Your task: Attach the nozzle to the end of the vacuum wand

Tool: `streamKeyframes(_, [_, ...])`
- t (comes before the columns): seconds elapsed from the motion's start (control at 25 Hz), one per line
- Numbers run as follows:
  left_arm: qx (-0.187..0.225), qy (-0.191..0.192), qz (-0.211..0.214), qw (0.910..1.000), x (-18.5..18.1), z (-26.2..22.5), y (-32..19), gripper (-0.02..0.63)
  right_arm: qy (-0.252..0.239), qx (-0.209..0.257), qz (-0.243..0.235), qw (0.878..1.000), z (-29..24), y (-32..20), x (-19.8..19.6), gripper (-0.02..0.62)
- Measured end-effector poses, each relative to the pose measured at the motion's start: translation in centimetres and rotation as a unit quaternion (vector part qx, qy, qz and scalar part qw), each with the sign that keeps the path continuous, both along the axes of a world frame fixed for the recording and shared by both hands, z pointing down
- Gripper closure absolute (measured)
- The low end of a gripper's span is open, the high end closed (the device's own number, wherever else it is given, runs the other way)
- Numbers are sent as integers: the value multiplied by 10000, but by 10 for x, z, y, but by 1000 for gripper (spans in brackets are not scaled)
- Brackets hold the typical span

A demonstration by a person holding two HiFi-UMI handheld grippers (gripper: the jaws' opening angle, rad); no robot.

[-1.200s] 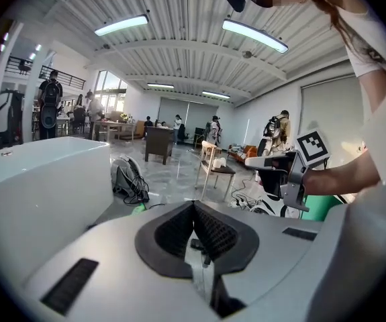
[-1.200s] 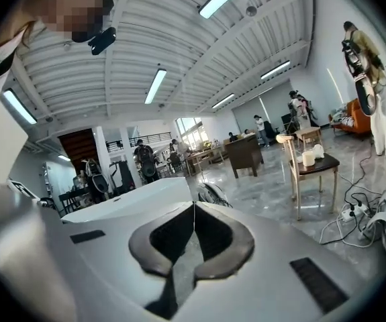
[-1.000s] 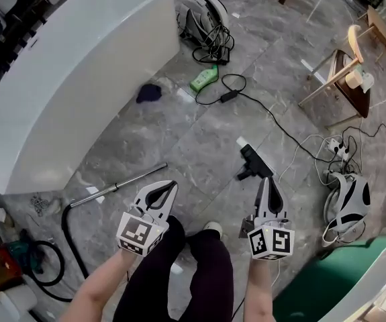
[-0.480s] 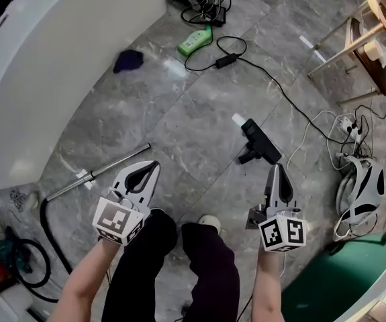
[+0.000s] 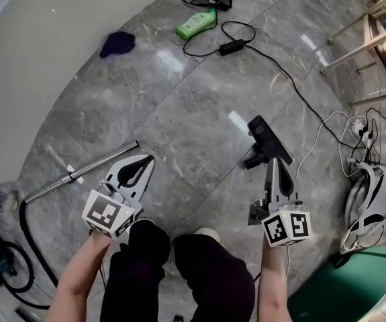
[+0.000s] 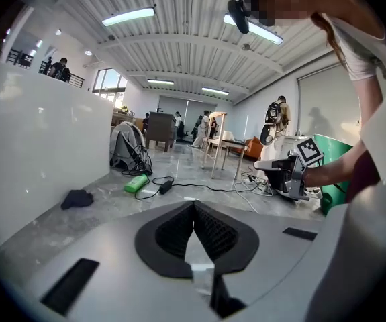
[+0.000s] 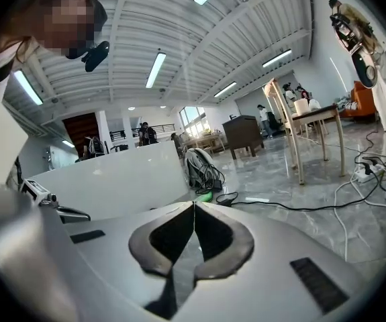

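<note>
Closest in, above the person's dark trouser knees (image 5: 179, 260), the left gripper (image 5: 150, 158) and the right gripper (image 5: 271, 161) are both clenched tight on nothing, jaws pressed together and empty. Just ahead of the right gripper's tips the black nozzle (image 5: 266, 143) lies loose on the grey marble floor (image 5: 193, 113), while the metal vacuum wand (image 5: 85, 173) lies slantwise just beside the left gripper with its black hose (image 5: 26, 237) curling off at the near left, wand and nozzle well apart and not joined. Farther out sit a dark blue cloth (image 5: 117, 43), a green bottle (image 5: 196, 23) and a black power adapter (image 5: 235, 46) on its cable.
</note>
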State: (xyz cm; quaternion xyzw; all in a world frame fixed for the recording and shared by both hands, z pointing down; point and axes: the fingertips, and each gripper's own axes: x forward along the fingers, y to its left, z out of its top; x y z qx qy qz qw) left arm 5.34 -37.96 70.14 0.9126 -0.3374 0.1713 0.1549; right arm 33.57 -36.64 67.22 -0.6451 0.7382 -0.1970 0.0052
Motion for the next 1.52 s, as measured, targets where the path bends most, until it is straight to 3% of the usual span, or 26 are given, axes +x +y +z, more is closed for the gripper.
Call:
streamKeyframes(0.28, [-128,225,-18,9997,-2,63,-15,597,271,197,-910,9953,50,-45,-39,580])
streamKeyframes(0.6, [211,588,-73,9980,-9,131,-39,597,286,648,-1481,9864,108,-60,-56,580])
streamKeyframes(0.72, [241,775,-88,9967,-11,157,-34,597,558,598,-2004,9763,137,-43,-71,580])
streamKeyframes(0.92, [327,962,129,9947,-12,179,-10,597,1622,398,-2832,9444,175,-8,-86,580])
streamKeyframes(1.08, [238,850,234,9958,-12,189,7,597,1809,270,-2898,9394,181,6,-81,580])
streamKeyframes(1.28, [197,698,387,9966,-4,200,20,597,1958,286,-2688,9427,187,15,-75,580])
streamKeyframes(1.4, [150,777,394,9961,-2,199,25,597,2583,275,-2682,9277,196,22,-66,580])
streamKeyframes(1.52, [101,735,453,9962,-2,200,30,597,3157,-81,-2988,9006,209,30,-54,554])
